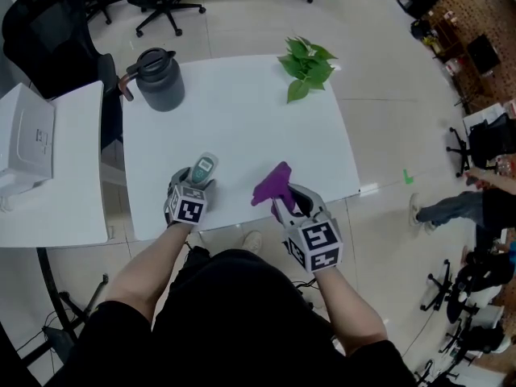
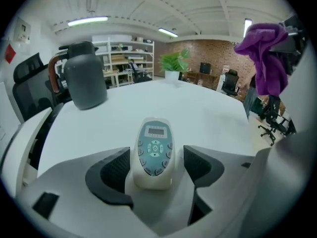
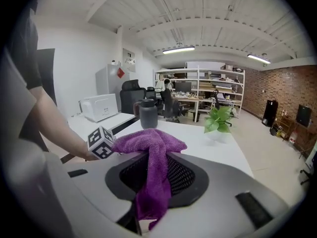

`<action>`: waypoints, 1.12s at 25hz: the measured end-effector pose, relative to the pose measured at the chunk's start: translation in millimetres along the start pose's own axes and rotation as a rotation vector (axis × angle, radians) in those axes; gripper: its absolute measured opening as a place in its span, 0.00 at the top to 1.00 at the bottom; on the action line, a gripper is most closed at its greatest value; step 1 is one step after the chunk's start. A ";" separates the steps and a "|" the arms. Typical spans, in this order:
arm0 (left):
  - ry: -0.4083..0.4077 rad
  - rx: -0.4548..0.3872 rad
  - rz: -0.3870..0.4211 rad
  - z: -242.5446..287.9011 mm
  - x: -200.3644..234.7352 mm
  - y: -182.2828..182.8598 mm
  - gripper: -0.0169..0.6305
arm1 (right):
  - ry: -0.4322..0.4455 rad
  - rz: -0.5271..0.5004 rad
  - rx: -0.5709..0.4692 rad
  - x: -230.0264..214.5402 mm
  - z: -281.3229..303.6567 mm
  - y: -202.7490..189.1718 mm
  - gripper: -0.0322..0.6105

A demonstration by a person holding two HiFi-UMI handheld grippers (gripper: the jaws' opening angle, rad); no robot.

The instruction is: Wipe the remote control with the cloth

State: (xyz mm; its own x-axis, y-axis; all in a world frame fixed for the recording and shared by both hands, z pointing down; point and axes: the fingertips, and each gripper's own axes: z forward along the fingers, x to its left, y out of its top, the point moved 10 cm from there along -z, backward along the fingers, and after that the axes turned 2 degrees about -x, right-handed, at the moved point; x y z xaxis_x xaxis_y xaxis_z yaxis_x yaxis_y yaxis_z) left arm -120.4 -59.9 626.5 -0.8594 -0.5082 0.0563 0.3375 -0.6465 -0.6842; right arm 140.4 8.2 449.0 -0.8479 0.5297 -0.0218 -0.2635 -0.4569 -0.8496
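Note:
A pale remote control (image 1: 203,168) with a blue-grey button face (image 2: 155,150) lies on the white table (image 1: 242,127) near its front edge. Its near end sits between the jaws of my left gripper (image 1: 197,181), which is open, with a gap showing at the right pad (image 2: 197,163). My right gripper (image 1: 286,201) is shut on a purple cloth (image 1: 272,185) and holds it above the table's front edge, to the right of the remote. The cloth (image 3: 151,148) drapes over and hangs between the jaws. From the left gripper view the cloth (image 2: 267,58) hangs at the upper right.
A dark grey jug (image 1: 160,79) with a brown handle stands at the table's back left. A green plant (image 1: 306,64) sits at the back right. A side table with a white box (image 1: 28,139) is on the left. Office chairs stand around.

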 end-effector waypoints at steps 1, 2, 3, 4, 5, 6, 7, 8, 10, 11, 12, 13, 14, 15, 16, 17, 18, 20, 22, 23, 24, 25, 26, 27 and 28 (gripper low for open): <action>-0.005 -0.001 -0.002 -1.6 0.3 0.5 0.45 | -0.004 -0.006 0.010 -3.4 3.8 -3.1 0.77; -0.007 -0.006 -0.003 -4.5 1.1 1.1 0.45 | -0.007 -0.013 0.024 -6.6 8.9 -6.3 0.77; -0.007 -0.013 -0.005 -9.1 2.4 2.3 0.45 | -0.009 -0.021 0.040 -9.2 15.5 -9.1 0.77; -0.007 -0.025 -0.005 -15.7 3.8 4.2 0.45 | -0.009 -0.029 0.059 -10.9 23.6 -11.1 0.77; -0.009 -0.038 -0.004 -24.0 4.8 7.1 0.45 | -0.007 -0.037 0.083 -12.4 33.0 -13.4 0.77; -0.014 -0.053 -0.003 -33.2 5.1 10.4 0.45 | -0.007 -0.045 0.111 -14.5 43.5 -17.5 0.77; -0.023 -0.066 -0.006 -42.4 4.8 13.1 0.45 | -0.009 -0.054 0.143 -17.5 54.8 -23.6 0.77; -0.033 -0.077 -0.012 -50.9 4.0 15.0 0.46 | -0.011 -0.062 0.178 -21.1 66.4 -30.8 0.77; -0.053 -0.097 -0.030 -66.0 1.4 18.0 0.46 | -0.018 -0.078 0.244 -28.4 87.9 -45.2 0.76; -0.062 -0.107 -0.036 -72.5 -0.4 19.6 0.46 | -0.022 -0.087 0.272 -31.6 97.3 -51.4 0.76; -0.069 -0.117 -0.040 -78.5 -2.3 21.1 0.46 | -0.025 -0.095 0.296 -34.3 105.7 -56.9 0.76; -0.075 -0.125 -0.040 -83.8 -4.1 22.3 0.46 | -0.028 -0.103 0.316 -36.4 113.5 -62.1 0.76; -0.080 -0.133 -0.037 -88.2 -5.5 22.9 0.48 | -0.029 -0.108 0.334 -37.9 120.7 -67.2 0.76; -0.081 -0.139 -0.032 -91.4 -6.4 22.5 0.49 | -0.030 -0.112 0.351 -39.0 127.4 -72.3 0.75; -0.082 -0.144 -0.028 -93.9 -7.1 22.0 0.49 | -0.030 -0.115 0.365 -40.0 133.1 -76.4 0.74; -0.085 -0.149 -0.028 -96.4 -8.4 22.4 0.49 | -0.028 -0.121 0.378 -40.7 137.4 -78.8 0.73; -0.090 -0.154 -0.031 -99.3 -10.6 24.2 0.52 | -0.022 -0.126 0.390 -41.0 140.1 -80.0 0.71; -0.102 -0.164 -0.034 -104.4 -14.7 29.1 0.54 | -0.004 -0.123 0.402 -40.4 140.7 -81.3 0.65; -0.105 -0.183 -0.024 -107.4 -15.7 33.0 0.60 | 0.015 -0.112 0.378 -38.7 132.7 -76.3 0.59; -0.106 -0.199 -0.018 -109.4 -16.3 35.5 0.62 | 0.022 -0.109 0.348 -37.8 125.0 -70.0 0.59; -0.108 -0.219 -0.013 -112.6 -17.8 39.1 0.66 | 0.027 -0.107 0.310 -37.0 115.3 -62.0 0.58; -0.111 -0.242 -0.009 -116.8 -20.3 43.4 0.69 | 0.033 -0.105 0.269 -36.1 104.2 -52.9 0.58; -0.114 -0.266 -0.006 -121.8 -23.8 47.9 0.74 | 0.042 -0.102 0.227 -34.7 92.2 -43.2 0.58; -0.116 -0.291 -0.003 -127.5 -28.0 52.3 0.79 | 0.055 -0.099 0.188 -32.4 80.0 -33.4 0.59; -0.114 -0.314 0.003 -133.8 -32.8 56.2 0.84 | 0.074 -0.096 0.153 -29.0 68.6 -24.3 0.60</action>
State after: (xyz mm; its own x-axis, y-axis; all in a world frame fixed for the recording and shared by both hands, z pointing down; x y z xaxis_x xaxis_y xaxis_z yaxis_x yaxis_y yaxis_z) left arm -124.6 -3.5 488.8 -0.8040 -0.5817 0.1233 0.1897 -0.4473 -0.8740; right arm 139.9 -45.0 506.4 -0.7808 0.6247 0.0116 -0.4132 -0.5024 -0.7595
